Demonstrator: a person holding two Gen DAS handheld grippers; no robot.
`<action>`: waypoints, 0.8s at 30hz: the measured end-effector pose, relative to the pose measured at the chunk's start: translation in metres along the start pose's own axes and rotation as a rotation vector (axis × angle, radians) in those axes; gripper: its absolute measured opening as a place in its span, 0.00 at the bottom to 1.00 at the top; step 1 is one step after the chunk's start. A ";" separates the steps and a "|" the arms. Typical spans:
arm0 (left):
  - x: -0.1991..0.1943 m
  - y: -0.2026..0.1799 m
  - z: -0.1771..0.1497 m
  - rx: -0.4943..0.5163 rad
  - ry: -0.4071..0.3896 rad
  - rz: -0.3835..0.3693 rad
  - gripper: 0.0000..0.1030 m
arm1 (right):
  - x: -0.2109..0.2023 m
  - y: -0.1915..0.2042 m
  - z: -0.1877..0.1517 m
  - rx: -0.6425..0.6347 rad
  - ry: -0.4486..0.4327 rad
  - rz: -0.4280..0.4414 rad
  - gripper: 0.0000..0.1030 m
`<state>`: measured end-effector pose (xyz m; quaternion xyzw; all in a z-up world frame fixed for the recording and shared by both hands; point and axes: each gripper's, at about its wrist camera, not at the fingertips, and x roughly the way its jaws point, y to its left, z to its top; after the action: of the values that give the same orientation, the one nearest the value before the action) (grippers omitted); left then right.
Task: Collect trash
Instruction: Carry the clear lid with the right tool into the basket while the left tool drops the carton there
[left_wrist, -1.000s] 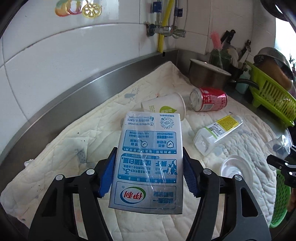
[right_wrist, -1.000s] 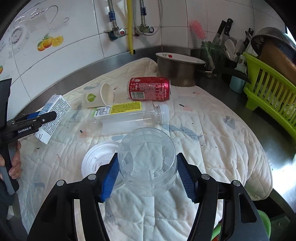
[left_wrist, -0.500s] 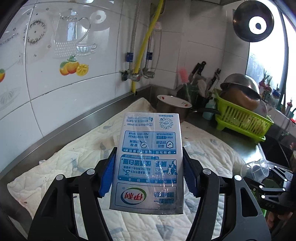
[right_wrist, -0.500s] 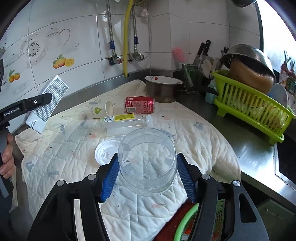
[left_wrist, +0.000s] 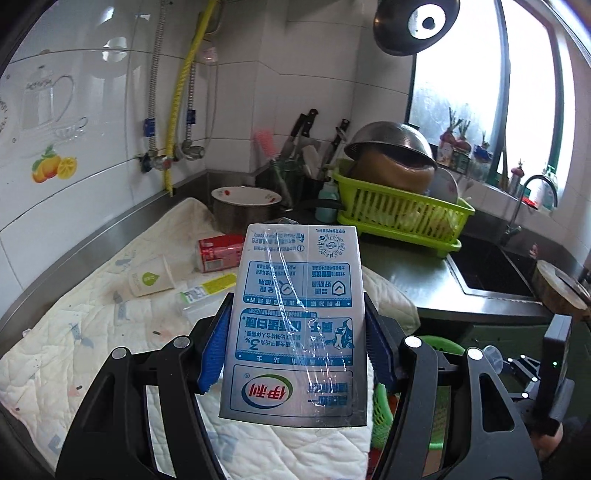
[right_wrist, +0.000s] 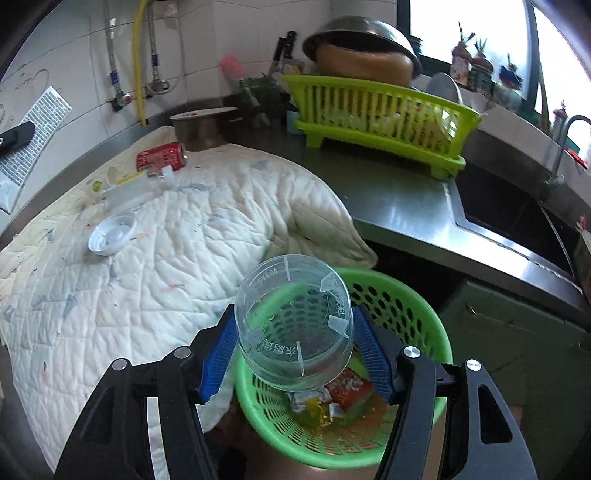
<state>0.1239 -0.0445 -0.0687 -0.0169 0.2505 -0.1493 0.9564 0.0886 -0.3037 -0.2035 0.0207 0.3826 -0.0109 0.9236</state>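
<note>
My left gripper (left_wrist: 295, 350) is shut on a grey-blue milk carton (left_wrist: 295, 325), held in the air above the quilted cloth's right end. The carton also shows at the far left of the right wrist view (right_wrist: 33, 125). My right gripper (right_wrist: 295, 350) is shut on a clear plastic cup (right_wrist: 295, 325), held over a green trash basket (right_wrist: 406, 295) that holds wrappers. On the cloth lie a red can (right_wrist: 160, 158), a clear bottle with a yellow label (right_wrist: 133, 188), a paper cup (left_wrist: 151, 280) and a white lid (right_wrist: 112, 234).
The white quilted cloth (right_wrist: 184, 258) covers the steel counter. A metal pot (left_wrist: 247, 206), knife holder and lime dish rack (right_wrist: 376, 114) with a steel bowl stand at the back. A dark sink (right_wrist: 509, 206) lies to the right.
Both grippers have risen and swung right with their loads. The right gripper with the clear cup went from above the cloth to over the green basket. The left carries the carton higher.
</note>
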 end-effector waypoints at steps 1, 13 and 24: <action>0.001 -0.006 -0.001 0.008 0.004 -0.015 0.61 | 0.002 -0.008 -0.005 0.013 0.011 -0.017 0.59; 0.026 -0.075 -0.007 0.090 0.055 -0.161 0.61 | 0.000 -0.060 -0.031 0.138 0.033 -0.073 0.72; 0.061 -0.132 -0.021 0.140 0.149 -0.292 0.62 | -0.044 -0.075 -0.031 0.179 -0.060 -0.105 0.77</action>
<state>0.1278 -0.1879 -0.1023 0.0248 0.3047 -0.3044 0.9022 0.0330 -0.3766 -0.1962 0.0826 0.3529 -0.0939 0.9273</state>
